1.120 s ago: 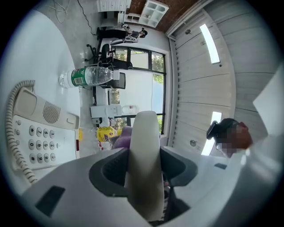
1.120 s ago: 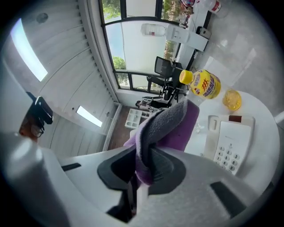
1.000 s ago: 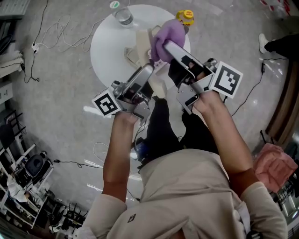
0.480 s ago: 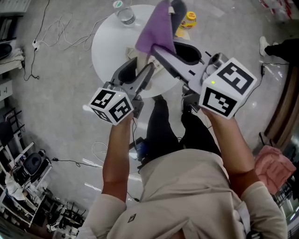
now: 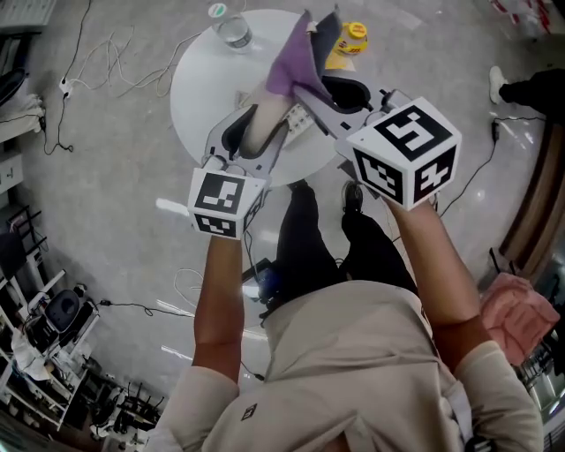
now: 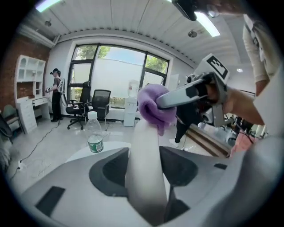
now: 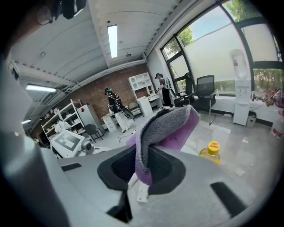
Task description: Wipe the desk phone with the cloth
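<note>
My left gripper (image 5: 256, 119) is shut on the desk phone's cream handset (image 5: 261, 124), which it holds above the white round table (image 5: 196, 79). In the left gripper view the handset (image 6: 145, 150) runs up between the jaws. Its far end touches the purple cloth (image 6: 155, 105). My right gripper (image 5: 305, 88) is shut on that cloth (image 5: 296, 57), which is purple on one side and grey on the other (image 7: 162, 128). A bit of the phone's keypad (image 5: 300, 119) shows between the two grippers; the rest of the base is hidden.
A clear water bottle (image 5: 231, 26) stands at the table's far left (image 6: 94, 135). A yellow-capped bottle (image 5: 353, 35) stands at the far right (image 7: 212, 150). Cables lie on the floor at left (image 5: 97, 62). Office chairs and people stand far off.
Both grippers have rolled, so their marker cubes show other faces. The cloth has come up from a bunch near the table and now hangs at the handset's far end.
</note>
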Action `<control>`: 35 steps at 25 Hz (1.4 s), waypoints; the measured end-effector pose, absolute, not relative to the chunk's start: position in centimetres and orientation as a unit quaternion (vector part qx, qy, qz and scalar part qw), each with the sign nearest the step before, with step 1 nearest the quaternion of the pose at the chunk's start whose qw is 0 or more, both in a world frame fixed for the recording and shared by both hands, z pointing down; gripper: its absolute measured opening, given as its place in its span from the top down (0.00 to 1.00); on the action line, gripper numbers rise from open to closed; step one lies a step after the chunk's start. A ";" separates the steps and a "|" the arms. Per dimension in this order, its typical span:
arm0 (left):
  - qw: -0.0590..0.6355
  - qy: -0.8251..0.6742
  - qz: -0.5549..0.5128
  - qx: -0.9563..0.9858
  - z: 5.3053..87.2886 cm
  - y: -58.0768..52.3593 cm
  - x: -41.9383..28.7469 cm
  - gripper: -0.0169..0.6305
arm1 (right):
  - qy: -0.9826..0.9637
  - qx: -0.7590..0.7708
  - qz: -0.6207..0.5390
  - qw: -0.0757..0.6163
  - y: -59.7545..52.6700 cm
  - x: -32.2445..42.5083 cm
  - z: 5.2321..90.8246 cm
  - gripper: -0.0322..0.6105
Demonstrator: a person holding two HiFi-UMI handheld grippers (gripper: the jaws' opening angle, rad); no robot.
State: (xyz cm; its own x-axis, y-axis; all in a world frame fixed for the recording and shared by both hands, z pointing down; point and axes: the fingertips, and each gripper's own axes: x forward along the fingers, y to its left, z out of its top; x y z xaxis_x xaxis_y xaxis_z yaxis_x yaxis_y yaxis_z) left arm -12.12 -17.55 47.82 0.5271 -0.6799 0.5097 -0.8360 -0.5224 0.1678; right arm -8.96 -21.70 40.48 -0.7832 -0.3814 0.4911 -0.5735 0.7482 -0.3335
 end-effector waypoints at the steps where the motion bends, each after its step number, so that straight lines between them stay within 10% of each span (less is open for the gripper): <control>1: 0.194 -0.444 0.202 0.851 47.9 -17.5 -12.1 0.65 | -0.909 0.275 0.236 0.206 -22.2 -8.2 40.7 0.88; 35: 0.100 -0.471 0.309 0.820 57.0 -22.7 -14.2 0.65 | -0.881 0.383 0.228 0.161 -22.2 3.3 38.7 0.88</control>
